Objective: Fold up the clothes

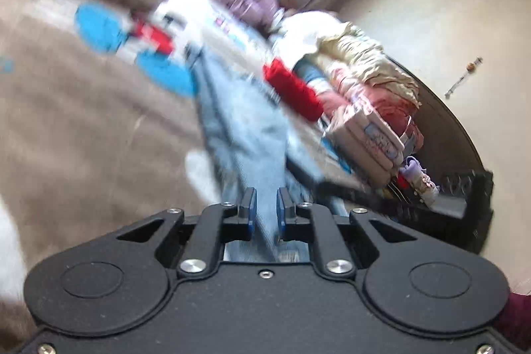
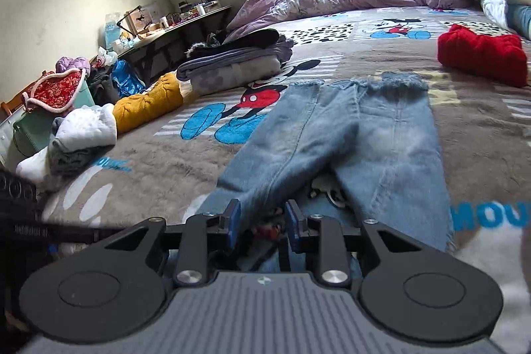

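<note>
We are clamping left gripper (image 1: pixel 265 204) on jeans (image 1: pixel 245 128) | right gripper (image 2: pixel 262 219) jaws standing apart over waistband, gripping nothing.

Both wrist cameras look low along their fingers, sharing the jeans (image 2: pixel 348 135) and bed blanket (image 2: pixel 481 121).

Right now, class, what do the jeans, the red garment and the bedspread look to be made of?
Jeans: faded blue denim, with seams and frayed hems. Red garment: probably chunky knit, ribbed and matte. Bedspread: seemingly plush fleece, fuzzy nap, printed cartoons.
</note>
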Motion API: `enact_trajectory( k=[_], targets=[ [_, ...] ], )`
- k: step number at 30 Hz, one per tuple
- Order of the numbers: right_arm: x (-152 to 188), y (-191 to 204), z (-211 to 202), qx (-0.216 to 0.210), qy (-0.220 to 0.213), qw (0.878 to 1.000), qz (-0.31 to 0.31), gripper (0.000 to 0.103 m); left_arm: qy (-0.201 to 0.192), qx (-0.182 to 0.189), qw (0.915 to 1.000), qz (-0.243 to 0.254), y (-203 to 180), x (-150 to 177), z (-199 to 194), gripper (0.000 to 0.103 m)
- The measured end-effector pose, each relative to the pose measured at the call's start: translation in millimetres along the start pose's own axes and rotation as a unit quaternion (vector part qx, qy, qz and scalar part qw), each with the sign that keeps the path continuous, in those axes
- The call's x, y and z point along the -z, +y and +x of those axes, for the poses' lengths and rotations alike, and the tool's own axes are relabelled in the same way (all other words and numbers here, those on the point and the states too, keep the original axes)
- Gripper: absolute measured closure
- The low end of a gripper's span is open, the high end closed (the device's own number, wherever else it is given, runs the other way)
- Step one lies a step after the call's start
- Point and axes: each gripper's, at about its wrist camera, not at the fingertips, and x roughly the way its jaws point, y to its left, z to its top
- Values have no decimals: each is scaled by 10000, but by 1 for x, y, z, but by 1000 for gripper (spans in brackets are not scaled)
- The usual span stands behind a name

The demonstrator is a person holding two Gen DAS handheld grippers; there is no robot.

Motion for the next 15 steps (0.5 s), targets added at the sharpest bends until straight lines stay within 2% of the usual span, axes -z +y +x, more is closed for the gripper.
enact_trajectory(
  k=[4, 8, 11, 13, 15],
  targets=[
    [11, -10, -28, 202, -185, 9996, 43, 72, -207, -258, 9959, 841, -23, -6, 17, 92],
    [24, -29, -54, 562, -444, 9974, 126, 72, -72, -439, 9855, 1635, -43, -5, 45, 92],
    [36, -42, -68, 889, -619, 9941, 71, 72, 506, -1098, 9696, 2126, -48, 4, 75, 92],
    [45, -48, -71, 1047, -610, 9926, -108, 72, 699, -1320, 9608, 2335, -46, 13, 87, 93],
    [56, -51, -70, 1166, -486, 9913, -369, 72, 715, -1360, 9611, 2294, -45, 12, 88, 92]
  ],
)
